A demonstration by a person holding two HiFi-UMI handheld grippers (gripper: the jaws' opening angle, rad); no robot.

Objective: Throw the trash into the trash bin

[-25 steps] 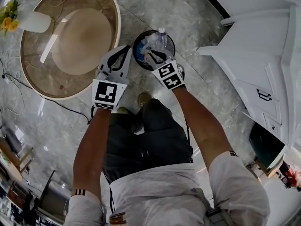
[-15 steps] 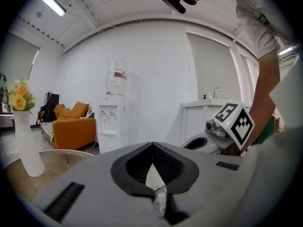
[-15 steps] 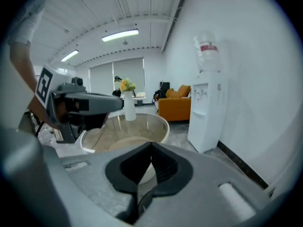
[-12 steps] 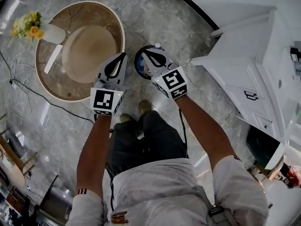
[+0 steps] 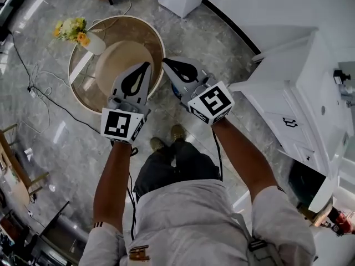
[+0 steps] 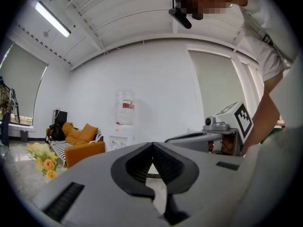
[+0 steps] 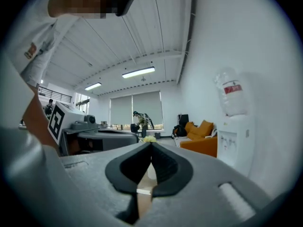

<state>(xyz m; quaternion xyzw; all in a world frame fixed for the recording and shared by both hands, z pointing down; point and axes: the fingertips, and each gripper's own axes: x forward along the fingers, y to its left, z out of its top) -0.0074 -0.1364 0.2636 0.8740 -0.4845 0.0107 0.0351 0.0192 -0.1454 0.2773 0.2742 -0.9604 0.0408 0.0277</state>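
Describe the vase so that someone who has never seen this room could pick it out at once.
Find the round glass table in the head view's upper left. At its upper left edge stands a small white vase, with yellow and orange flowers leaning out past the rim. Nothing else on the table holds flowers.

We look along our right gripper (image 7: pixel 150 144): its grey jaws with black ribbed pads meet at the tips, and nothing sits between them. Just past the tips we see a small bunch of yellow flowers (image 7: pixel 149 139). At the left, the left gripper (image 7: pixel 132 136) lies level, and its white marker cube (image 7: pixel 57 118) is beside a bare forearm (image 7: pixel 35 122). At the right stands a white water dispenser (image 7: pixel 232 136), with an orange sofa (image 7: pixel 201 137) beyond it.
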